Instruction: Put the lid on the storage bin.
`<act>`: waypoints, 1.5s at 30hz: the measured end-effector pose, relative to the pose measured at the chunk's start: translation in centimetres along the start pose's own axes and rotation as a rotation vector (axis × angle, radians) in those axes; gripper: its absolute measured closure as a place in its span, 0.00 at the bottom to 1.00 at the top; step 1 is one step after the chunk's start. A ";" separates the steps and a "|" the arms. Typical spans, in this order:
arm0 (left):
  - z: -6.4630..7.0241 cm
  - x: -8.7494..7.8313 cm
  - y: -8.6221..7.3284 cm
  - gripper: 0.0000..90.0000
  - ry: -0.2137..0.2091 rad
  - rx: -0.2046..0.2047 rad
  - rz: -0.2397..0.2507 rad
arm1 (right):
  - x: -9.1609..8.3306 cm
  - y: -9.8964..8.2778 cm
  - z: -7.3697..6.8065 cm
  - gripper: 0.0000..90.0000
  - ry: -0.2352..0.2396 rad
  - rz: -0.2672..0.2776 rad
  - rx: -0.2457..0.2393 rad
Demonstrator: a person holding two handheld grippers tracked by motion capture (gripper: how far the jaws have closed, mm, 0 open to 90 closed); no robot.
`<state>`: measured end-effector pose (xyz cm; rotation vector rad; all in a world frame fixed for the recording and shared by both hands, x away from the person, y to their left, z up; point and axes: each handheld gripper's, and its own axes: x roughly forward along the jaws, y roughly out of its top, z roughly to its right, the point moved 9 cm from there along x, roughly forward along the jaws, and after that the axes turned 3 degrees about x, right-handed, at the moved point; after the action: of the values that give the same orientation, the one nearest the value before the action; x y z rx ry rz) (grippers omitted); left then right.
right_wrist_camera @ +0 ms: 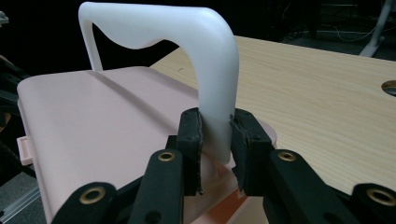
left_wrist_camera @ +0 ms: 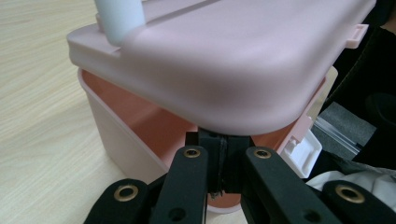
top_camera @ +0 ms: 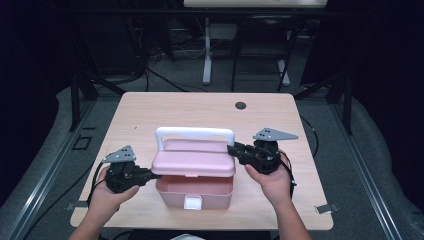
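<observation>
A pink box (top_camera: 194, 192) stands near the table's front edge with its pink lid (top_camera: 194, 162) lifted off the base, so the inside shows beneath it. A white handle (top_camera: 195, 132) arches upright over the lid. My left gripper (top_camera: 152, 175) comes in from the left, shut, with its tips (left_wrist_camera: 223, 154) tucked under the lid's (left_wrist_camera: 233, 60) corner above the base's wall (left_wrist_camera: 121, 130). My right gripper (top_camera: 231, 150) is shut on the right leg of the handle (right_wrist_camera: 210, 70), its pads (right_wrist_camera: 192, 135) pressing on both sides just above the lid (right_wrist_camera: 93, 121).
A white latch (top_camera: 193, 202) hangs on the box's front wall and shows as the latch (left_wrist_camera: 303, 151) in the left gripper view. The wooden table (top_camera: 150, 110) has a dark cable hole (top_camera: 240, 105) at the back. A white table's legs (top_camera: 207, 65) stand beyond.
</observation>
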<state>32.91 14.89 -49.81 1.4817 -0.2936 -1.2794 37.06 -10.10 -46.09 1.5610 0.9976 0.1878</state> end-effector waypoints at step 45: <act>0.5 -0.1 1.2 1.00 -0.001 0.032 0.018 | -2.2 -0.4 0.5 0.85 -0.074 0.027 -0.021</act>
<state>33.02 14.23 -48.71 1.5021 -0.3288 -1.2663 35.86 -11.96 -45.67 1.5522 0.9147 0.1572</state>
